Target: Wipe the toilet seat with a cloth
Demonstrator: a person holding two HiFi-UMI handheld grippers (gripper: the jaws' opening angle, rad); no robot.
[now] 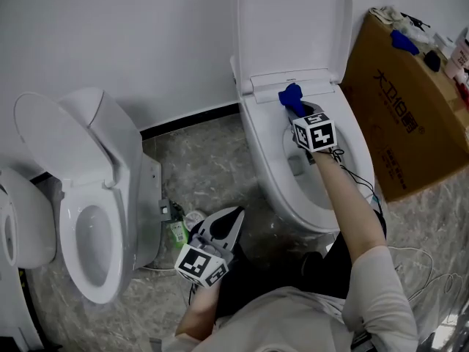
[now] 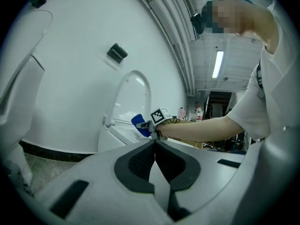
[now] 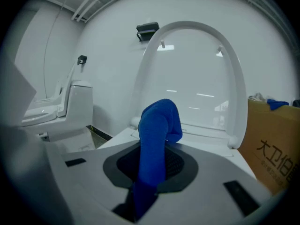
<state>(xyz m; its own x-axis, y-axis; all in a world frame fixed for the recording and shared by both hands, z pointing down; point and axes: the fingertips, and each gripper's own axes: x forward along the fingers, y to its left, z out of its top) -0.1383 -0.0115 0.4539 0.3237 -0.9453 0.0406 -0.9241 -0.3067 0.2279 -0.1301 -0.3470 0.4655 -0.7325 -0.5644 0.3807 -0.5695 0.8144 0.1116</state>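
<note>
The white toilet on the right has its lid [image 1: 293, 20] raised, and its seat [image 1: 258, 127] is down. A blue cloth [image 1: 291, 95] rests on the back of the seat rim near the hinge, with my right gripper [image 1: 299, 111] shut on it. In the right gripper view the cloth [image 3: 159, 121] stands up between the jaws of that gripper [image 3: 157, 149], in front of the lid [image 3: 197, 78]. My left gripper [image 1: 236, 215] hangs low beside the bowl, away from the seat. Seen in its own view, the left gripper [image 2: 153, 146] is shut on nothing.
A second white toilet [image 1: 88, 233] with its lid up stands at the left. Small items [image 1: 176, 229] lie on the floor between the two toilets. A brown cardboard box [image 1: 410, 116] with things on top stands close to the right of the toilet. A wall is right behind.
</note>
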